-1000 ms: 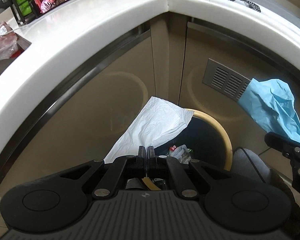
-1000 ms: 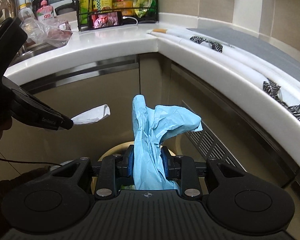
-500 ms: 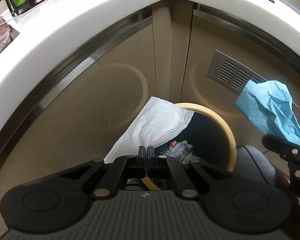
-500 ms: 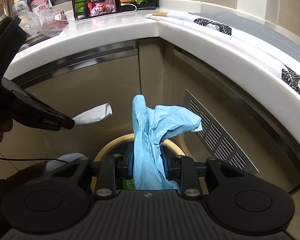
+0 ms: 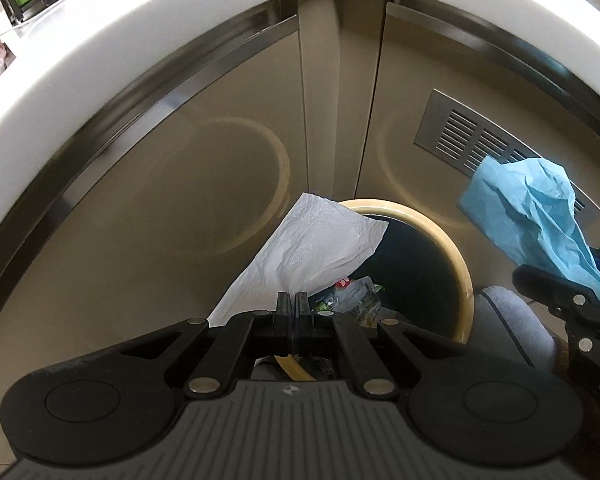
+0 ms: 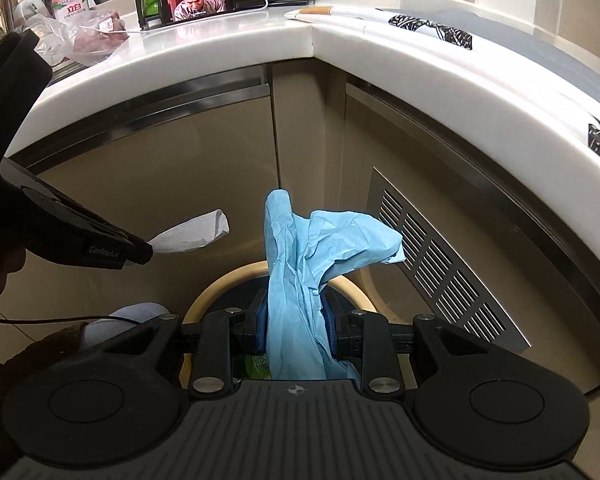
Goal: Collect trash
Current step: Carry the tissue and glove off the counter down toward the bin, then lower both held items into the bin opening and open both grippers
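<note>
My left gripper is shut on a white paper tissue that sticks out past the fingertips, over the near left rim of a round bin with a cream rim. Wrappers and other trash lie inside the bin. My right gripper is shut on a crumpled light blue plastic glove or bag, held above the same bin. In the right wrist view the left gripper and its tissue appear at the left. In the left wrist view, the blue piece hangs at the right.
The bin stands on the floor in the corner of beige cabinet doors under a white L-shaped countertop. A metal vent grille is on the right door. On the counter are a phone, bottles and a plastic bag.
Both grippers have sunk a little and come closer to the bin with the tissue and the blue piece still held. More of the bin's opening shows under them.
</note>
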Tool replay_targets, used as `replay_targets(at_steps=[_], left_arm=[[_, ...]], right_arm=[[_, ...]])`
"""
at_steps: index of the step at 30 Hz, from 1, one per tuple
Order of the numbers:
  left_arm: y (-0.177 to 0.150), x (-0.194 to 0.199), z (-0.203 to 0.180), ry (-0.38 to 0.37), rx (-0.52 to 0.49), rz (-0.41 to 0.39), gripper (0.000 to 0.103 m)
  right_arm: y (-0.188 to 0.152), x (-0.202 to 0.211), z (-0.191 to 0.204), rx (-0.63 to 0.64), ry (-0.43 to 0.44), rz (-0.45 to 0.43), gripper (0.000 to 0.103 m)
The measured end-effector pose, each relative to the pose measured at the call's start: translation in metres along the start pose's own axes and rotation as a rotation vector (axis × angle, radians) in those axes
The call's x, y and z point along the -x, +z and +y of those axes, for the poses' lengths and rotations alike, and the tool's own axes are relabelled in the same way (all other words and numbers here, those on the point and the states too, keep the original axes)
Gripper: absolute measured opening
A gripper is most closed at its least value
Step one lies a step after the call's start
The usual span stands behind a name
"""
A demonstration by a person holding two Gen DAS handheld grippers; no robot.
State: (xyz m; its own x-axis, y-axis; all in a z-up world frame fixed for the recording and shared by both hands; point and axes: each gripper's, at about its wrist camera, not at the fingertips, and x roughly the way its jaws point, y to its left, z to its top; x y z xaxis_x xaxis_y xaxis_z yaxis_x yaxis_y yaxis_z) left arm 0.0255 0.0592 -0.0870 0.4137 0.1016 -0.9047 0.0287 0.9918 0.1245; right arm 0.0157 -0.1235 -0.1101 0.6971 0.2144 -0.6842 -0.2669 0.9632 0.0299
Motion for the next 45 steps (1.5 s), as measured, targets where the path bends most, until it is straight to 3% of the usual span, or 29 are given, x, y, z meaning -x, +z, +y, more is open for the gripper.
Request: replay_targets(at_steps=[17, 32, 45], left_arm=[[0.014, -0.069, -0.019, -0.019, -0.035, 0.122, 0.001], [0.013, -0.14, -0.013, -0.024, -0.016, 0.298, 0.001], [0.016, -0.162, -0.02, 0.008, -0.032, 0.349, 0.001]], right_arm=[[-0.002, -0.078, -0.022, -0.116, -0.011, 0.16, 0.03], [-0.002, -0.114, -0.008, -0.081, -0.036, 0.236, 0.031], [0.007, -0.144, 0.002, -0.056, -0.065, 0.326, 0.034]])
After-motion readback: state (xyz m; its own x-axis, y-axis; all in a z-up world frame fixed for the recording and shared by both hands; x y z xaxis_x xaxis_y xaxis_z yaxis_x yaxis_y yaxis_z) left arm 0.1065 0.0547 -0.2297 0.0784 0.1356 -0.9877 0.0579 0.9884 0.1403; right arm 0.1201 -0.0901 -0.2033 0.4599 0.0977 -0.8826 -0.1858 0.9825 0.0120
